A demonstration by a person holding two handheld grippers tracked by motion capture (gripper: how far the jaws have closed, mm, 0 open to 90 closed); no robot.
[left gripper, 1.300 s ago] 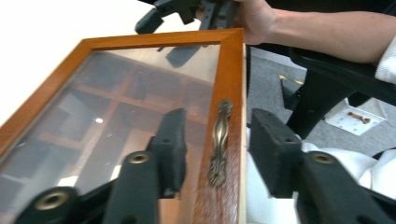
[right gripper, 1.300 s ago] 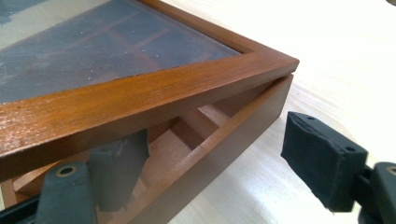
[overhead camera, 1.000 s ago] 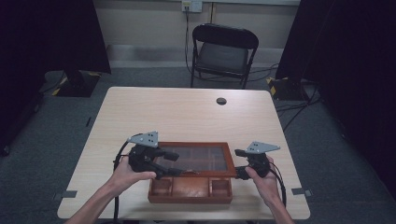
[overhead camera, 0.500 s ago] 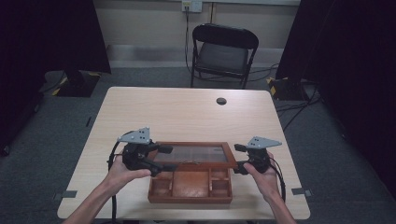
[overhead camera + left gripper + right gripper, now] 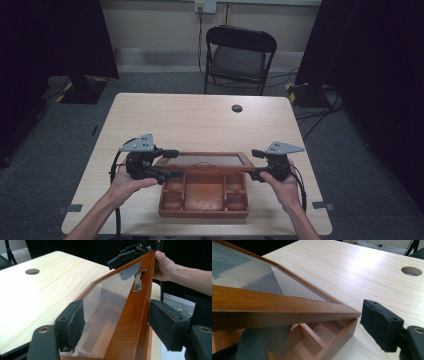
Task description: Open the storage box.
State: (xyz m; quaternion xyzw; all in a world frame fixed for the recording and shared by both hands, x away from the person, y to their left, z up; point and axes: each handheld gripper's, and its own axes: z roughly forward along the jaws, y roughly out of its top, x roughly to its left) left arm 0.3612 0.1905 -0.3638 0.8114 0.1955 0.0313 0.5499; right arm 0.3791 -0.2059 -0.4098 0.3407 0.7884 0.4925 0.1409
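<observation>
A brown wooden box [image 5: 162, 201] with several compartments sits near the table's front edge. Its glass-paned lid [image 5: 210, 154] is lifted off the box, tilted up. My left gripper [image 5: 171, 164] straddles the lid's left end. In the left gripper view the lid frame [image 5: 135, 315] with its brass handle [image 5: 137, 282] runs between the pads with gaps; these jaws have just been opening. My right gripper [image 5: 255, 164] straddles the right end. There the lid corner [image 5: 274, 307] lies over one jaw and the other pad [image 5: 382, 325] stands apart, the jaws having just been closing.
The light wooden table [image 5: 200, 125] has a round cable hole [image 5: 237, 108] toward the far side. A black folding chair [image 5: 240, 55] stands behind the table. Black curtains and cables line both sides of the room.
The lid has tilted higher, so it looks narrower from above and more of the box's inside shows. The left gripper has shifted a little to the left. The right gripper has stayed put.
</observation>
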